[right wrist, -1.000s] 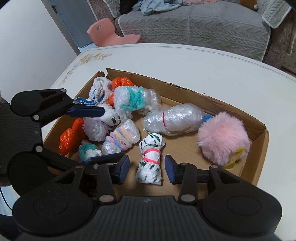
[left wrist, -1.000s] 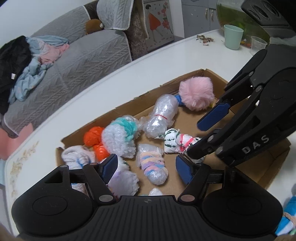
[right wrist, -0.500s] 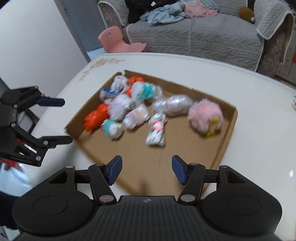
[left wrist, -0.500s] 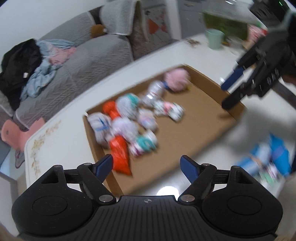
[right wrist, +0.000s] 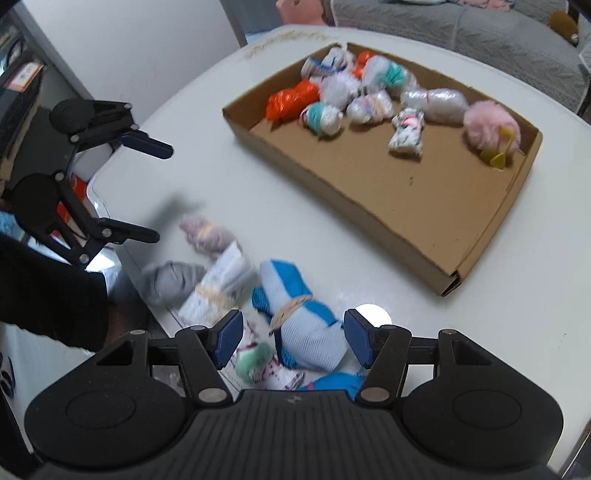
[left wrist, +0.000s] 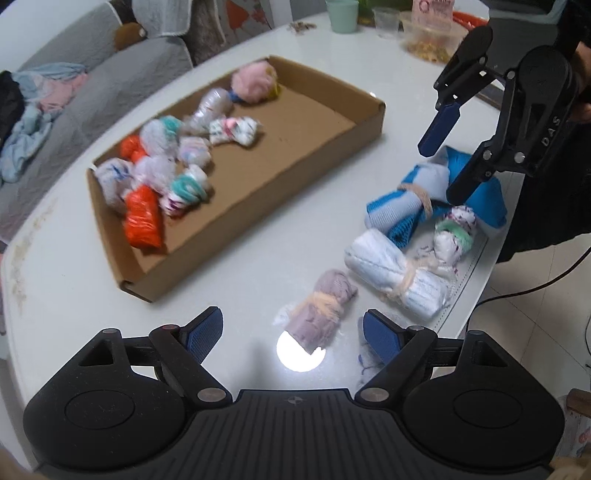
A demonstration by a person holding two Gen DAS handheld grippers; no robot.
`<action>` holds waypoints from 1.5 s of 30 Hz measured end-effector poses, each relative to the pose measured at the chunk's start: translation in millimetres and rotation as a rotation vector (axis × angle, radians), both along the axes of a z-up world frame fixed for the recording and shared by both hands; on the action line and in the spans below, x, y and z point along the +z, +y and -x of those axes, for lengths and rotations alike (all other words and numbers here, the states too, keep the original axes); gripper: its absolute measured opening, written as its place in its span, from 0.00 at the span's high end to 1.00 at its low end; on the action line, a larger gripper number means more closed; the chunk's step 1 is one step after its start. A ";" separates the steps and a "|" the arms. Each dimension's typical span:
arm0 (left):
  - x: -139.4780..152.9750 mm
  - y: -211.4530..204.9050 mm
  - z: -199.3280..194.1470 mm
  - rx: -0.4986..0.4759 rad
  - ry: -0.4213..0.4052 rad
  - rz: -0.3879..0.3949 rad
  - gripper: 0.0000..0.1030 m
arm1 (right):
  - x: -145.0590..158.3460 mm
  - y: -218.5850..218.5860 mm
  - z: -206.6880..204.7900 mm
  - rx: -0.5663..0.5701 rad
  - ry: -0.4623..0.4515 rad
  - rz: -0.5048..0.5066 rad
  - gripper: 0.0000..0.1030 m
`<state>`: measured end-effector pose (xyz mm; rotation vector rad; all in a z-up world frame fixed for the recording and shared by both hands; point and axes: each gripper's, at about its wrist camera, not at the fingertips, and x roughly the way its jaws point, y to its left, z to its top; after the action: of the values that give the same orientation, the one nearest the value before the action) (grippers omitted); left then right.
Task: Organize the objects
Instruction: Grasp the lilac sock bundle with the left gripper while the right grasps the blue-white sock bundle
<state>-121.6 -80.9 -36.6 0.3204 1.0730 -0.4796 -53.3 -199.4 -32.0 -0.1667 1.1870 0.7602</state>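
A cardboard tray (left wrist: 369,122) (right wrist: 332,177) on the white table holds several wrapped bundles, an orange one (left wrist: 142,218) and a pink pom-pom (left wrist: 255,81) (right wrist: 491,125) among them. Loose sock bundles lie near the table edge. My left gripper (left wrist: 291,325) (right wrist: 159,192) hangs over a lilac bundle (left wrist: 321,306); its jaws are opening and the pads do not touch it. My right gripper (right wrist: 291,325) (left wrist: 441,170) is open around a blue and pale-blue bundle (right wrist: 306,332) (left wrist: 402,195), pads apart from it.
A white bundle tied with a tan band (left wrist: 395,273), a green-banded one (left wrist: 454,232) and a grey one (right wrist: 170,280) lie close by. A green cup (left wrist: 341,14), clear cup (left wrist: 386,20) and snack tub (left wrist: 428,40) stand at the back. A grey sofa (left wrist: 74,85) lies beyond the table.
Both grippers have drawn back from the tray to the loose bundles by the table edge. The white and green bundle stays in the tray. Both pairs of jaws stand wider.
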 end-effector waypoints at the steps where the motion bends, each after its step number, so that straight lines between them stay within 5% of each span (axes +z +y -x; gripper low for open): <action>1: -2.5 -1.6 -0.9 -0.008 0.009 0.004 0.16 | -0.9 0.4 1.2 0.010 0.004 -0.003 0.45; 15: -30.8 -15.9 -16.2 0.000 0.043 0.008 0.17 | -22.0 20.2 -4.7 0.077 -0.004 0.072 0.46; 30: -38.5 -15.4 -23.2 0.012 0.031 0.021 0.42 | -38.9 30.2 -7.4 0.113 0.040 0.157 0.54; 33: -39.0 -14.2 -22.9 0.035 0.036 0.026 0.36 | -38.1 29.0 -9.2 0.087 0.046 0.158 0.54; 34: -40.3 -13.1 -23.3 0.053 0.043 0.019 0.22 | -38.8 28.8 -9.5 0.082 0.049 0.169 0.46; 35: -42.8 -11.9 -23.7 0.069 0.056 0.004 0.14 | -41.9 29.7 -9.3 0.077 0.051 0.200 0.24; 37: -45.8 -7.7 -22.0 0.076 0.071 0.006 0.08 | -48.9 34.3 -4.4 0.101 0.019 0.276 0.08; 40: -45.4 -4.5 -23.1 0.079 0.084 0.030 0.12 | -45.9 35.3 -1.1 0.109 0.000 0.272 0.14; 45: -43.5 -5.1 -26.1 0.096 0.086 0.061 0.26 | -34.9 24.1 -9.4 0.057 0.048 0.172 0.55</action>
<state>-95.5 -86.0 -80.1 0.1953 1.1497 -0.4424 -43.9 -175.2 -66.9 -0.3278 1.2986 0.7151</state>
